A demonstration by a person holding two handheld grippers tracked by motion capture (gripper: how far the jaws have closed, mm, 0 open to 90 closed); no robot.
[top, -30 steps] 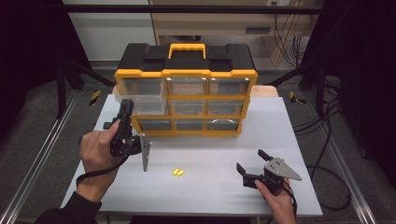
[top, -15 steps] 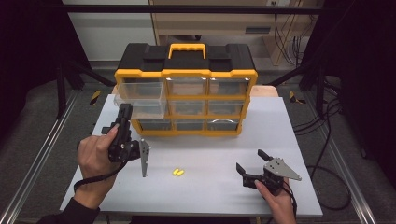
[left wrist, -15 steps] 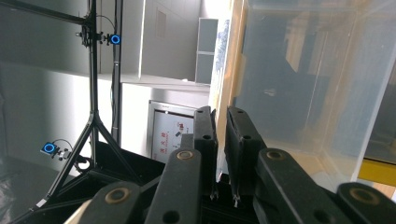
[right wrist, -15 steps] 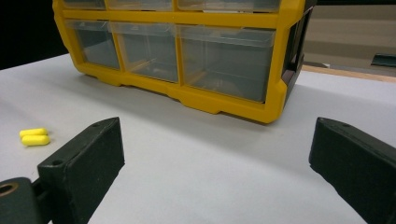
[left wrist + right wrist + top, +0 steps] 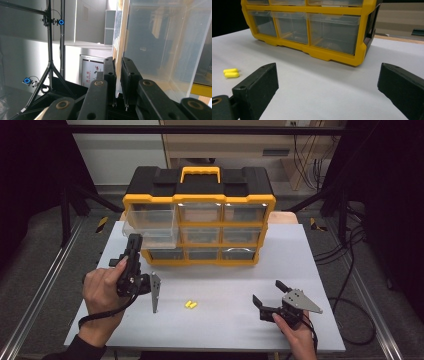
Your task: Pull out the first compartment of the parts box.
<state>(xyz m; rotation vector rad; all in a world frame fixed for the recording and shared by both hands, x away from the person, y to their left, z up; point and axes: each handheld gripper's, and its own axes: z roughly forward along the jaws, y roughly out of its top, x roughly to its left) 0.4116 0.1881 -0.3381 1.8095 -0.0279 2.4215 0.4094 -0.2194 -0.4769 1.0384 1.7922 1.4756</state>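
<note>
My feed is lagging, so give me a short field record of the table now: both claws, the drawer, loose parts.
left claw: shut on the front wall of the clear drawer
clear drawer: top left one, pulled partway out of the yellow organizer
right claw: open, nothing between the jaws, low over the table
loose parts: two small yellow pieces side by side on the table between the claws

Two yellow capsules (image 5: 190, 305); one organizer (image 5: 199, 215) (nine clear drawers); two grippers.
</note>
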